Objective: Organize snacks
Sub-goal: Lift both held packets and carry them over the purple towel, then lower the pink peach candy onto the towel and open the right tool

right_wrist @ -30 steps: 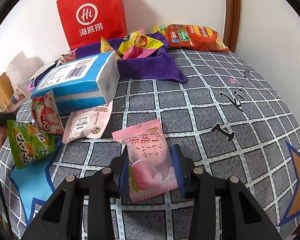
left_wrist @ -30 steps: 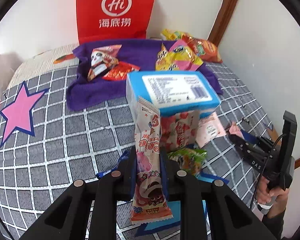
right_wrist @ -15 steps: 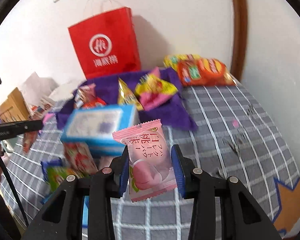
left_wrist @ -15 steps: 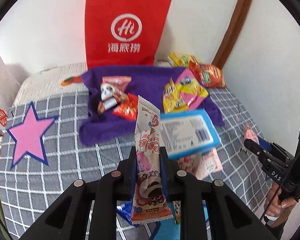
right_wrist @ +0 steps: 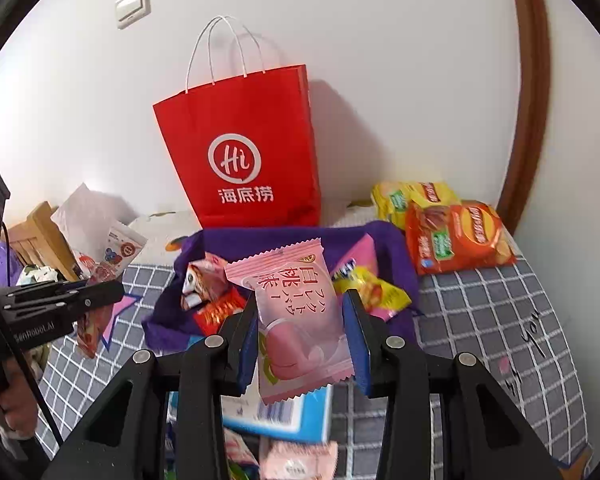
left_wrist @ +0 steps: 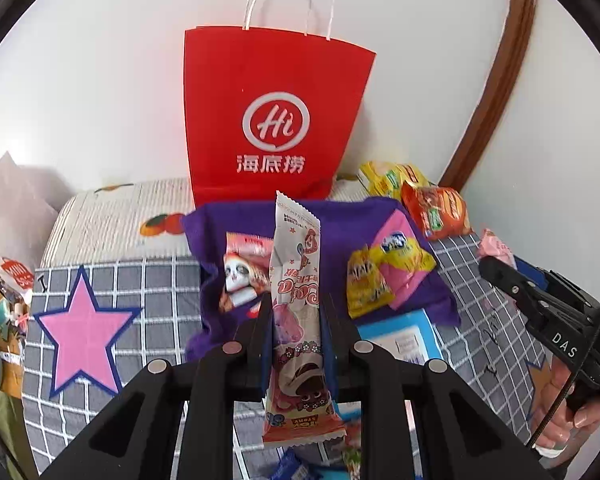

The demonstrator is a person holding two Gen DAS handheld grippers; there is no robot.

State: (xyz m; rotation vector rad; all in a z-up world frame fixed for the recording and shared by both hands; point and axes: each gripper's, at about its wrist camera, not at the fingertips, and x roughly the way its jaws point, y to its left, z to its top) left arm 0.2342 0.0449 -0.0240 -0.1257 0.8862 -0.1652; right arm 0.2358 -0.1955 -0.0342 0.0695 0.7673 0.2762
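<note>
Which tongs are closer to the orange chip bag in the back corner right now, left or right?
Right. The orange chip bag lies ahead and right of the right tongs; the left tongs are on their far side, facing the purple cloth.

"Hi" on red paper bag [left_wrist: 276, 120]

We are looking into a home bedroom: a bed covered in a grey checked sheet [left_wrist: 156, 292] with pink stars is filling the corner against white walls. A wall light switch [right_wrist: 133, 5] and a brown wooden door frame [right_wrist: 526, 92] are showing, while a red paper shopping bag [left_wrist: 272, 120] is standing against the wall behind a purple towel [left_wrist: 340, 220] and scattered snack packets.
</note>
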